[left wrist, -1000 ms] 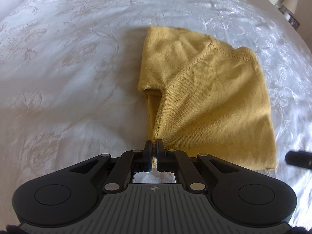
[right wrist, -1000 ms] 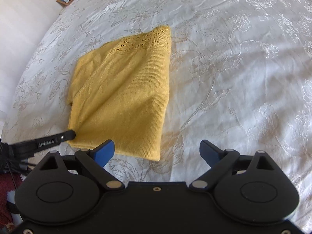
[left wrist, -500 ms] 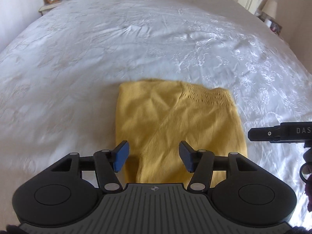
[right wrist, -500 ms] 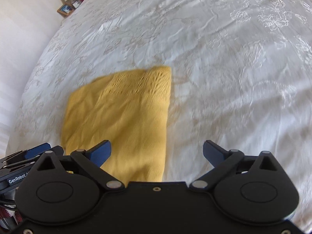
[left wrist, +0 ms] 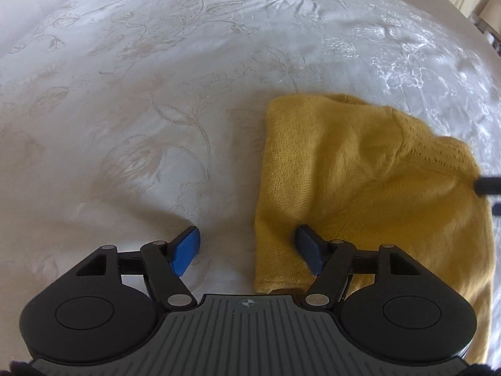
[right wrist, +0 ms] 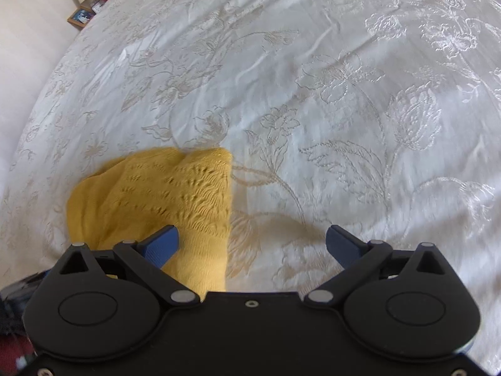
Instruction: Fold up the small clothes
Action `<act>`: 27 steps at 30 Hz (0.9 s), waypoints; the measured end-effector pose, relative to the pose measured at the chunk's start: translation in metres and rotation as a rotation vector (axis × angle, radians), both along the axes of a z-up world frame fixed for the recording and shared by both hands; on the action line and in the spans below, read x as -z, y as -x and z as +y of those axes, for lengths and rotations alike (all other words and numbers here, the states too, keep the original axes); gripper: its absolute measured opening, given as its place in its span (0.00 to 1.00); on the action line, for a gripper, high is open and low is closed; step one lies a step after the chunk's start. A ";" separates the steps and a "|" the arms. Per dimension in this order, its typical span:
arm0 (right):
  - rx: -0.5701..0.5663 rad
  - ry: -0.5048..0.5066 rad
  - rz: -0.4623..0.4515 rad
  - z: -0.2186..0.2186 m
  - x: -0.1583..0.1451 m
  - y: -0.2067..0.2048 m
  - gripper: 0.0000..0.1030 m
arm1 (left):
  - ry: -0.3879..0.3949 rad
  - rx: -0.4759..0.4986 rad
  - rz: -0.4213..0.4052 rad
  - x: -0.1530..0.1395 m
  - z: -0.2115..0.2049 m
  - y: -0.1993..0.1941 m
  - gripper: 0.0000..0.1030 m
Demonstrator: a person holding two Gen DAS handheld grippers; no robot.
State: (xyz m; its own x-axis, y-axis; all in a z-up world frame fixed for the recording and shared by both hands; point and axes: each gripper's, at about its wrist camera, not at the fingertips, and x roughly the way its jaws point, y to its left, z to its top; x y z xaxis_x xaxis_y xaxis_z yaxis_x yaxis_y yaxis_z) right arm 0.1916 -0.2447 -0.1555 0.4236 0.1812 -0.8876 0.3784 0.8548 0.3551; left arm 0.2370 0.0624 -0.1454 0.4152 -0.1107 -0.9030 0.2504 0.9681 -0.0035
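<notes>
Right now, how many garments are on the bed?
1: a yellow knit, folded on the white bedspread, between the two grippers. Any others outside the views are hidden.

Bedroom, daylight.
White embroidered bedspread (right wrist: 344,94) covers the bed; a nightstand (right wrist: 89,6) with framed photo (right wrist: 80,17) stands beyond.

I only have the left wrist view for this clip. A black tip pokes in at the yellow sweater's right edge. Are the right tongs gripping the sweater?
Observer: No. The right tongs are wide open, with nothing pressed between them.
Operator: Where are they over the sweater?
Observer: One pad overlaps the yellow sweater at its lacy edge. The other is over bare bedspread.
Operator: Anything beside the bed?
Observer: A framed picture past the far left corner.
</notes>
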 end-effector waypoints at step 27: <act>-0.138 -0.395 -0.077 0.025 0.028 -0.027 1.00 | 0.478 0.075 0.230 0.018 -0.004 0.021 0.97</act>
